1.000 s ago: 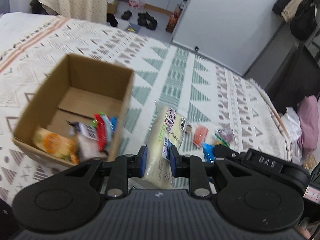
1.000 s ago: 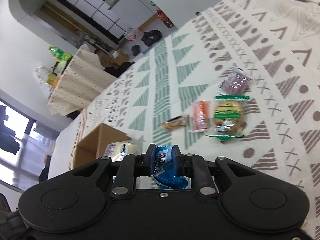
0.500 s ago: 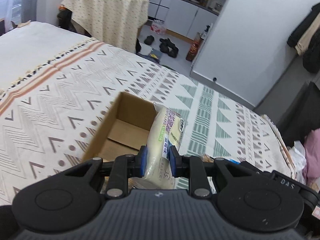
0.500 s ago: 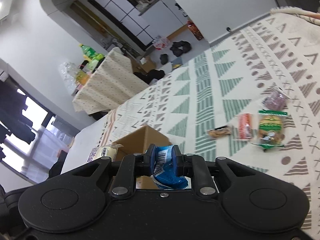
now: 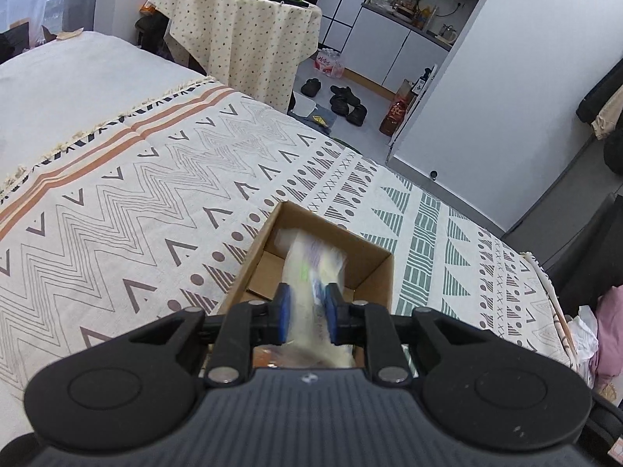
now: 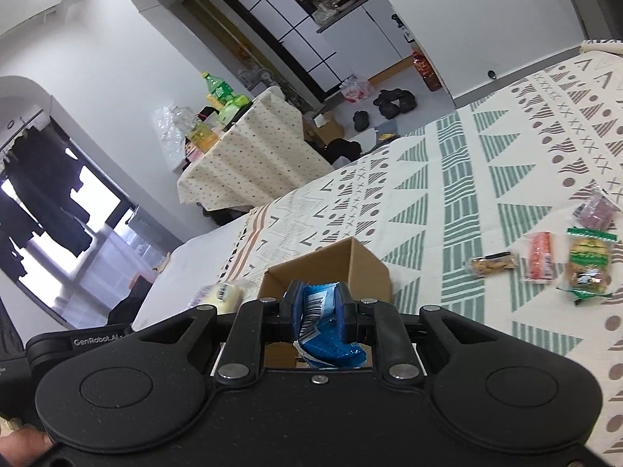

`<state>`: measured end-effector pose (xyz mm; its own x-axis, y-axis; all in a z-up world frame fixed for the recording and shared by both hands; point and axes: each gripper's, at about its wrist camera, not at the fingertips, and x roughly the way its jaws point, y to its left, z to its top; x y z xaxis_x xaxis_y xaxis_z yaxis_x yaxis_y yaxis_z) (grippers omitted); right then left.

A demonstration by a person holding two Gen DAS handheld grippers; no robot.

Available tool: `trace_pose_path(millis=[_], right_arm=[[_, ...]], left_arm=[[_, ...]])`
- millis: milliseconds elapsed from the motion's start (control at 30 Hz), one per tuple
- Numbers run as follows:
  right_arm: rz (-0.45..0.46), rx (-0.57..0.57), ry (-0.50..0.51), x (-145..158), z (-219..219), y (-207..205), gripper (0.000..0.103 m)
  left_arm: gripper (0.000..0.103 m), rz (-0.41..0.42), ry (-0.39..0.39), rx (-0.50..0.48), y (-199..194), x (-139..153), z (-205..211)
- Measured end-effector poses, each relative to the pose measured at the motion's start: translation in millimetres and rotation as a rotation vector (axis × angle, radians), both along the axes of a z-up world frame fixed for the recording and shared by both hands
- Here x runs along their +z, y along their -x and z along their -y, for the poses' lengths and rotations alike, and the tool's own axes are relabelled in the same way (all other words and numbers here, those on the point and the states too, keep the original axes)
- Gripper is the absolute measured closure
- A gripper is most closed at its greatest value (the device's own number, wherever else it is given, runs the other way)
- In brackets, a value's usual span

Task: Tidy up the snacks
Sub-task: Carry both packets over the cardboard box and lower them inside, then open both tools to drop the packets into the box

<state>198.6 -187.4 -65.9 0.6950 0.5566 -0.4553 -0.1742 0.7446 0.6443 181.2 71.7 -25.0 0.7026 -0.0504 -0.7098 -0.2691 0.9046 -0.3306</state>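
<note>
Step in hand: both claws carry a snack to the cardboard box (image 5: 311, 260) that stands on the patterned bed cover (image 5: 128, 210); in my judgement the drop into it comes next.
Left claw (image 5: 305, 311): closed tight on a pale yellow cake packet (image 5: 311, 272), which is blurred in the left wrist view; the packet hangs over the open top of the box.
Right claw (image 6: 318, 311): closed on a crumpled blue wrapper (image 6: 325, 334) with a barcode; it points at the near wall of the box (image 6: 331, 268) and is not yet clearly above the opening.
How to do it well: bring each packet fully over the opening before the jaws part, and let go low, so that nothing bounces out. The two claws are close together (the yellow packet shows at the left in the right wrist view), so one should release first and move away, then the other.
Risk: the cake is soft, and a hard squeeze may crush it.
Count, in the claws: two snacks, one each.
Count, on the bed: four snacks lie near each other, well apart from the box: a small brown bar (image 6: 492, 264), an orange packet (image 6: 540, 257), a green-edged cookie packet (image 6: 590, 262), a purple packet (image 6: 595, 212).
Count, boxes: one; what already lies inside I cannot tell.
</note>
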Motion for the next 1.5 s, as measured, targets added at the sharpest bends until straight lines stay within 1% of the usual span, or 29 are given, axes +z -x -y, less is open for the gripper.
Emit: trace_pose_path(millis=[133, 333, 433, 533, 633, 733, 800, 833, 867, 900, 933, 1000, 1133, 1200, 1233, 1367, 1433, 1467, 1500], right_arm=[[0.000, 0.013, 0.013, -3, -9, -3, 0.086], [-0.022, 0.035, 0.025, -12, -23, -12, 0.086], [-0.033, 0.041, 0.017, -15, -31, -15, 0.085], [-0.044, 0.045, 0.013, -19, -39, -20, 0.085], [-0.053, 0.052, -0.001, -23, -47, -24, 0.085], [-0.067, 0.057, -0.006, -26, -56, -30, 0.085], [-0.066, 0.063, -0.020, -28, -61, -32, 0.085], [-0.065, 0.066, -0.037, -29, -64, -33, 0.080], [-0.073, 0.070, -0.057, -31, -65, -34, 0.078], [-0.086, 0.076, -0.073, -34, -66, -35, 0.068], [-0.096, 0.070, -0.074, -36, -66, -35, 0.060], [-0.101, 0.048, -0.045, -36, -65, -34, 0.058], [-0.134, 0.010, -0.027, -37, -54, -31, 0.057], [-0.147, -0.001, -0.005, -36, -50, -30, 0.055], [-0.155, -0.004, 0.002, -35, -49, -30, 0.052], [-0.148, -0.001, 0.016, -30, -44, -26, 0.049], [-0.143, 0.003, 0.019, -27, -41, -25, 0.045], [-0.142, 0.006, 0.021, -26, -40, -24, 0.043], [-0.141, 0.008, 0.027, -25, -40, -23, 0.040]], left_arm=[[0.092, -0.008, 0.015, -0.006, -9, -8, -6], [0.092, -0.056, 0.028, 0.003, -21, -27, -18], [0.088, -0.075, 0.033, 0.013, -23, -33, -25], [0.087, -0.095, 0.047, 0.011, -26, -39, -31], [0.078, -0.114, 0.046, 0.006, -29, -43, -33], [0.065, -0.121, 0.052, 0.001, -30, -44, -35], [0.051, -0.123, 0.047, -0.003, -32, -44, -36], [0.047, -0.122, 0.040, -0.005, -32, -44, -35], [0.038, -0.123, 0.034, -0.005, -33, -44, -35], [0.029, -0.126, 0.027, -0.005, -34, -44, -34], [0.027, -0.128, 0.021, -0.004, -34, -43, -33], [0.018, -0.139, 0.008, -0.003, -35, -43, -31], [0.015, -0.187, 0.014, -0.013, -37, -48, -28], [0.012, -0.196, 0.004, -0.008, -35, -48, -26], [0.011, -0.197, -0.002, -0.010, -34, -48, -24], [0.008, -0.203, -0.022, -0.022, -30, -47, -17], [0.006, -0.202, -0.028, -0.018, -29, -46, -15], [0.002, -0.200, -0.029, -0.018, -29, -45, -14], [0.000, -0.198, -0.035, -0.021, -29, -45, -12]])
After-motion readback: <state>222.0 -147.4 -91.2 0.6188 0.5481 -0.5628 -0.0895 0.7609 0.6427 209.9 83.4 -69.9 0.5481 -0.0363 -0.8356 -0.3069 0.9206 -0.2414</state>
